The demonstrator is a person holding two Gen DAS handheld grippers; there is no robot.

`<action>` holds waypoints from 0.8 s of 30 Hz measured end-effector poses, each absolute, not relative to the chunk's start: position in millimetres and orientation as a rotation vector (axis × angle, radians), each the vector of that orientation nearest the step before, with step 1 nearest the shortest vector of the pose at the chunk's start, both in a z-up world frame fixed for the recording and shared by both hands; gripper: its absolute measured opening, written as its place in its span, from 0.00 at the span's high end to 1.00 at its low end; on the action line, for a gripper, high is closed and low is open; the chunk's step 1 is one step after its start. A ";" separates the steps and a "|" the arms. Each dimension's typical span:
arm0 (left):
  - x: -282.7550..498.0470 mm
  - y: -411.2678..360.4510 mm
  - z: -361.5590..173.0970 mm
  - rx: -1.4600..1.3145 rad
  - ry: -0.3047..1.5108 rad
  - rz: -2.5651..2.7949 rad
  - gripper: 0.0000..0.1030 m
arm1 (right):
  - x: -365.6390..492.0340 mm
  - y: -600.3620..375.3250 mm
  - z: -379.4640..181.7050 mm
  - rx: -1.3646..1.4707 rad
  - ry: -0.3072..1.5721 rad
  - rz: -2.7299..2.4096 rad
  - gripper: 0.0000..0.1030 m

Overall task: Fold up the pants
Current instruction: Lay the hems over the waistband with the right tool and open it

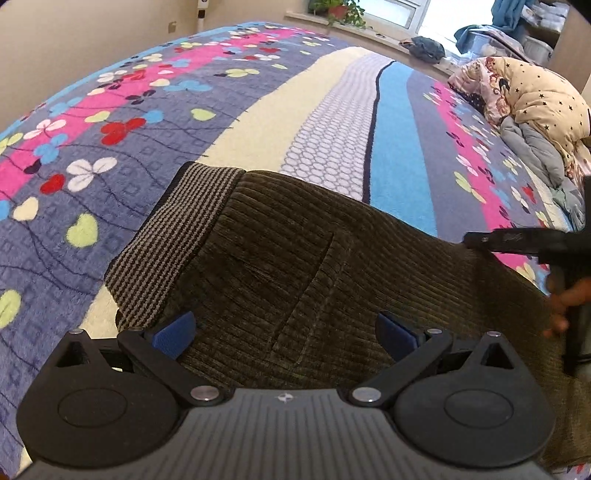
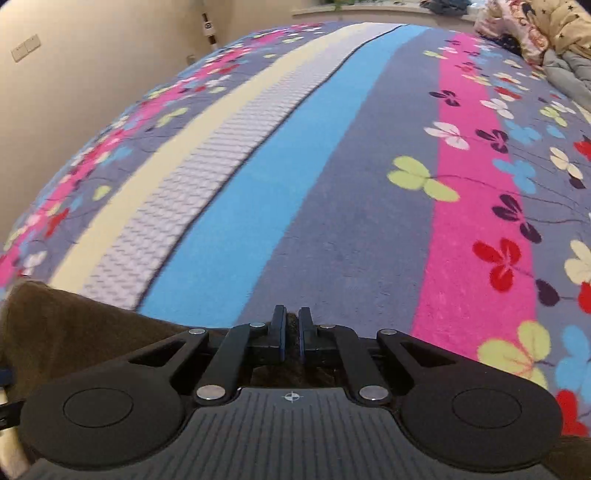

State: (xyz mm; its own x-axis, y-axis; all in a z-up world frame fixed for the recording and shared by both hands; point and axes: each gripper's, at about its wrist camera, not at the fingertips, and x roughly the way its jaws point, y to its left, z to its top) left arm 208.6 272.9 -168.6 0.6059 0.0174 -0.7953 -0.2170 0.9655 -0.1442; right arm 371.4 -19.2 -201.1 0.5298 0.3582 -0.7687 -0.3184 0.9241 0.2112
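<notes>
Dark olive corduroy pants (image 1: 295, 266) with a striped ribbed waistband (image 1: 177, 236) lie on the bed in the left wrist view. My left gripper (image 1: 284, 332) is open, its blue pads spread just above the pants near a pocket seam. My right gripper (image 2: 291, 325) is shut on a dark edge of the pants (image 2: 74, 325), pinched between its fingertips. In the left wrist view the right gripper (image 1: 517, 240) shows at the pants' far right edge, with a hand behind it.
A patterned blanket (image 1: 258, 110) with blue, cream, pink and flowered stripes covers the bed. A pile of bedding and clothes (image 1: 524, 110) sits at the far right. A window sill with plants (image 1: 340, 11) lies beyond. A wall (image 2: 92, 55) stands left.
</notes>
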 end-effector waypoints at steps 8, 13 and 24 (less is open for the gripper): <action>209.9 270.2 -167.6 -0.221 0.921 0.148 0.00 | 371.3 -9.3 -220.0 0.015 0.794 0.340 0.85; 208.6 277.3 -164.2 -0.279 0.921 0.153 0.00 | 326.4 -56.8 -174.6 0.223 0.708 0.340 0.47; 195.8 254.0 -154.8 -0.246 0.938 0.127 0.00 | 175.1 -148.0 -188.4 0.077 0.853 0.205 0.48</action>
State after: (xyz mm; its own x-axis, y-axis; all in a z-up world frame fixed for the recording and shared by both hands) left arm 195.8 254.0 -154.8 0.5868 0.0015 -0.8098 -0.2143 0.9647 -0.1534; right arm 175.1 -148.0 -188.4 0.6395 0.2106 -0.7394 -0.1487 0.9775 0.1498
